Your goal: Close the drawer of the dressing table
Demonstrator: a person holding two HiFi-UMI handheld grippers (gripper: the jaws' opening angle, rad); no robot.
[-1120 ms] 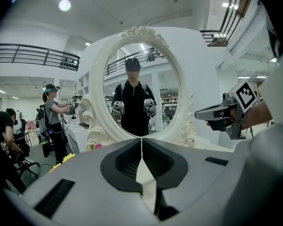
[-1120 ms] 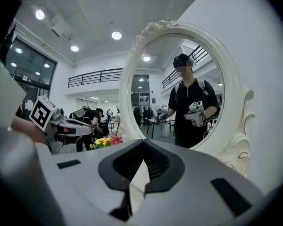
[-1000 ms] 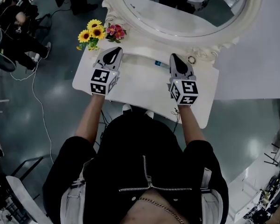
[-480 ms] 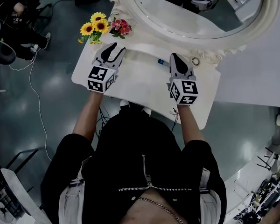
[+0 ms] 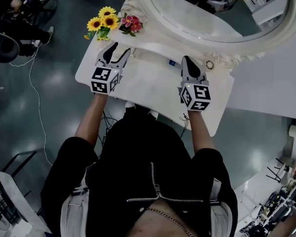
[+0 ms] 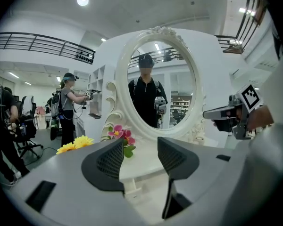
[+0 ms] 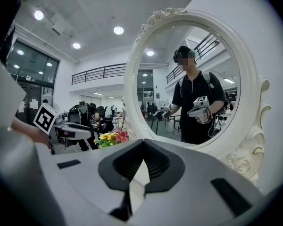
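The white dressing table [image 5: 148, 90] stands below me, its oval mirror [image 5: 207, 11] at the back. No drawer front shows in any view; the tabletop hides what lies under it. My left gripper [image 5: 117, 51] hovers over the table's left part, close to the flowers [image 5: 107, 23]. Its jaws have just been opening and now stand wide apart, with nothing between them [image 6: 140, 147]. My right gripper [image 5: 188, 60] is over the right part, pointing at the mirror's foot. It is shut and empty [image 7: 141, 163].
A small ring-shaped object [image 5: 209, 64] and a small blue item [image 5: 172, 62] lie at the mirror's base. People stand and sit on the floor at the left [image 6: 68, 102]. A cable [image 5: 34, 98] trails over the floor left of the table.
The left gripper's jaws went from shut to spread wide, and it edged toward the table's left side. The right gripper looks unchanged.
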